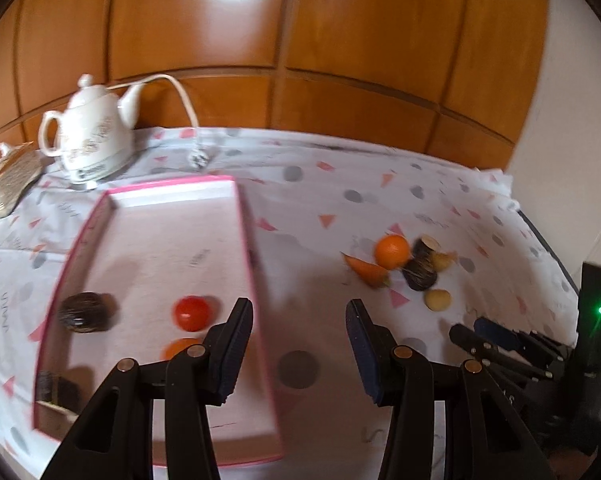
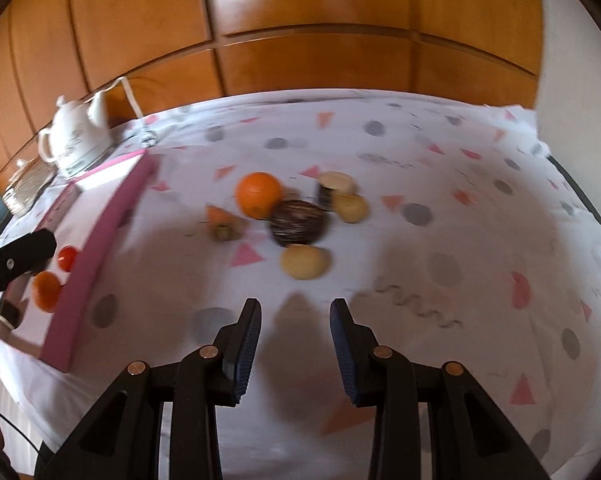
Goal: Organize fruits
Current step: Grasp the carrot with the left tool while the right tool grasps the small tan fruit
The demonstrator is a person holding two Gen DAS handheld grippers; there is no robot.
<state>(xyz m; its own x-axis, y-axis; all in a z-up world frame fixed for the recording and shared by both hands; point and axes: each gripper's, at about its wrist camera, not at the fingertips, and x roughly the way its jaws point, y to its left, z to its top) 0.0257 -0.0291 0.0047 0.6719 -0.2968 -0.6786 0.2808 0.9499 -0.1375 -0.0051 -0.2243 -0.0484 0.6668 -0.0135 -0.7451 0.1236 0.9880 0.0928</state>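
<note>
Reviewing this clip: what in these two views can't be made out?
- Dark item at the near end of the pink tray: left wrist view, hidden behind the left gripper.
- Loose pile by the orange: motion blur in both views; the dark round piece can't be identified.
- Print on the teapot: too blurred to read.
- Woven object at the left edge: cut off.

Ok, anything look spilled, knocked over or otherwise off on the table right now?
Nothing spilled or damaged. The pink tray sits askew to the table edge. Six pieces still lie loose in a clump on the cloth, the orange and carrot among them. The teapot stands upright. Both views are blurred, so fine detail is unclear.
</note>
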